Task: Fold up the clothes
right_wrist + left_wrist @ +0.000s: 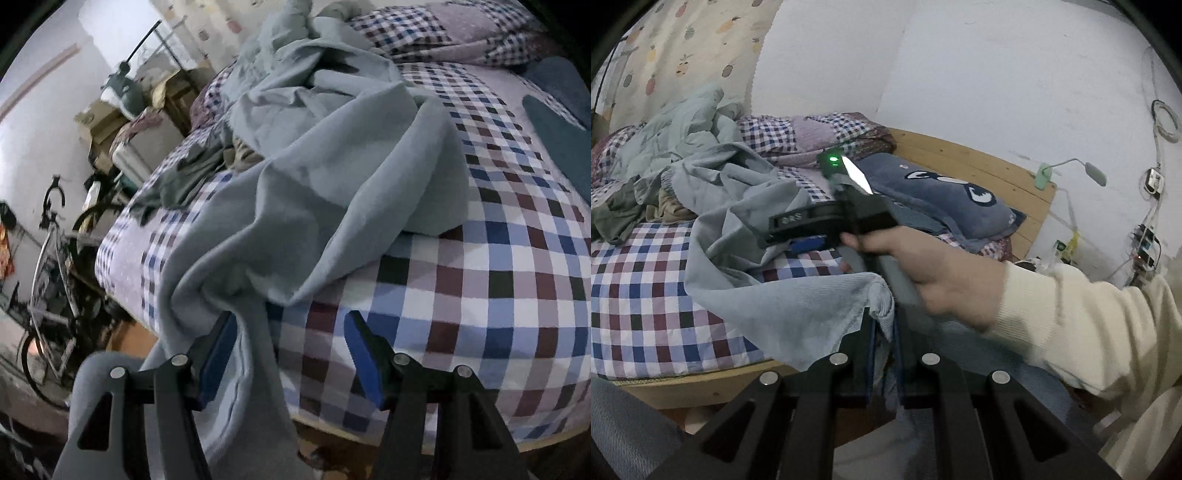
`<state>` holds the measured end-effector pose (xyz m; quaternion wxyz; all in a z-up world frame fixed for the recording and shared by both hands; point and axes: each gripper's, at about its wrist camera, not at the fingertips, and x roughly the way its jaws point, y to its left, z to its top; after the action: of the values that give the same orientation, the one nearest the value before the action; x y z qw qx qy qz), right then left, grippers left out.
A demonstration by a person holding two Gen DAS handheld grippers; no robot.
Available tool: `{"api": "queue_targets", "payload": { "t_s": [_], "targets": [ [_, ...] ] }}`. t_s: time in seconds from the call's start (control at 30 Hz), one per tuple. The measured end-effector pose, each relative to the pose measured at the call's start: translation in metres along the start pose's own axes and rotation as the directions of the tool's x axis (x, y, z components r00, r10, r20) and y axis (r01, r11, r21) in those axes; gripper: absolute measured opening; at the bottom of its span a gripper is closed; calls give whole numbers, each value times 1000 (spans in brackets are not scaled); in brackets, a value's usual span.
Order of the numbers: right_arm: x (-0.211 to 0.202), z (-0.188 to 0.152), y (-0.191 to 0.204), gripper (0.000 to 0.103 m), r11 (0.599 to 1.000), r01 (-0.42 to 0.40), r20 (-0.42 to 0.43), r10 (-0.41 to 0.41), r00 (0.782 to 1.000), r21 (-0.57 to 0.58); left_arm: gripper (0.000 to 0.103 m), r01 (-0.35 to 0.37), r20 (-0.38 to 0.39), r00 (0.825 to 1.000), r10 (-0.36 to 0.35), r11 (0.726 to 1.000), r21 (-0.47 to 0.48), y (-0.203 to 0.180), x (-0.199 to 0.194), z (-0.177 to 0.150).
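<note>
A light blue garment (783,302) lies crumpled over the checked bed sheet (639,295) and hangs over the bed's near edge. My left gripper (882,325) is shut on a corner of it at the bottom of the left wrist view. Beyond it a hand in a cream sleeve (1089,332) holds my right gripper (775,232) over the same garment. In the right wrist view the right gripper (290,321) stands open. The garment (332,177) drapes down against its left blue pad (218,358), and the right pad hangs free over the sheet (480,295).
More clothes are heaped at the back of the bed (683,147). A grey-blue pillow (942,192) lies by the wooden headboard (979,162), with a clip lamp (1071,166) and wall cables behind. A bicycle (51,258) and boxes (107,118) stand beside the bed.
</note>
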<state>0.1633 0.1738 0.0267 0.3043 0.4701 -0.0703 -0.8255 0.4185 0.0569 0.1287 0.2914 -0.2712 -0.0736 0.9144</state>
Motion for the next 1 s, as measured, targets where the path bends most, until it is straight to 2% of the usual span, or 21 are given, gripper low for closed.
{"api": "queue_targets", "payload": {
  "t_s": [0.13, 0.2, 0.27, 0.3, 0.37, 0.43, 0.57, 0.63, 0.7, 0.73, 0.77, 0.87, 0.93, 1.0],
  "targets": [
    [11, 19, -10, 64, 998, 48, 32, -50, 998, 49, 8, 2, -2, 1000, -2, 1000, -4, -3, -5, -1],
    [17, 28, -17, 61, 994, 71, 46, -75, 996, 88, 8, 8, -1, 1000, -8, 1000, -12, -3, -7, -1],
    [25, 36, -25, 46, 988, 104, 37, -109, 993, 113, 8, 17, -2, 1000, -17, 1000, -17, -3, -9, 0],
    [28, 39, -28, 42, 986, 119, 31, -123, 992, 120, 8, 21, -2, 1000, -21, 1000, -18, -3, -9, 0],
    [33, 42, -35, 23, 984, 134, 20, -137, 990, 120, 8, 30, -2, 1000, -30, 999, -21, -2, -11, 0],
    [31, 42, -38, 10, 981, 167, 22, -170, 985, 98, 8, 37, 1, 999, -37, 999, -31, -1, -12, 1],
    [19, 34, -41, 13, 973, 218, 15, -219, 976, 74, 8, 43, -1, 999, -43, 998, -35, 2, -11, 3],
    [6, 24, -39, 15, 978, 196, -4, -196, 981, 77, 8, 48, -9, 999, -48, 998, -33, 2, -8, 2],
    [-6, 14, -37, 21, 983, 162, -34, -159, 987, 89, 8, 53, -15, 998, -54, 998, -29, 2, -4, 0],
    [-12, 8, -36, 36, 985, 145, -48, -141, 989, 95, 8, 57, -19, 998, -58, 998, -29, 1, -2, 0],
    [-18, 3, -35, 45, 987, 128, -63, -122, 991, 101, 8, 61, -24, 998, -62, 998, -28, 1, -1, -1],
    [-22, -13, -24, 50, 996, -23, -140, 36, 990, 90, 8, 69, -28, 997, -70, 997, -30, 0, 3, -2],
    [-20, -24, -14, 51, 990, -129, -211, 140, 967, 64, 8, 76, -26, 997, -77, 997, -33, 0, 3, -1],
    [-17, -32, -8, 53, 977, -201, -260, 213, 942, 69, 8, 81, -23, 996, -81, 996, -33, -1, 3, 0]
  ]
}}
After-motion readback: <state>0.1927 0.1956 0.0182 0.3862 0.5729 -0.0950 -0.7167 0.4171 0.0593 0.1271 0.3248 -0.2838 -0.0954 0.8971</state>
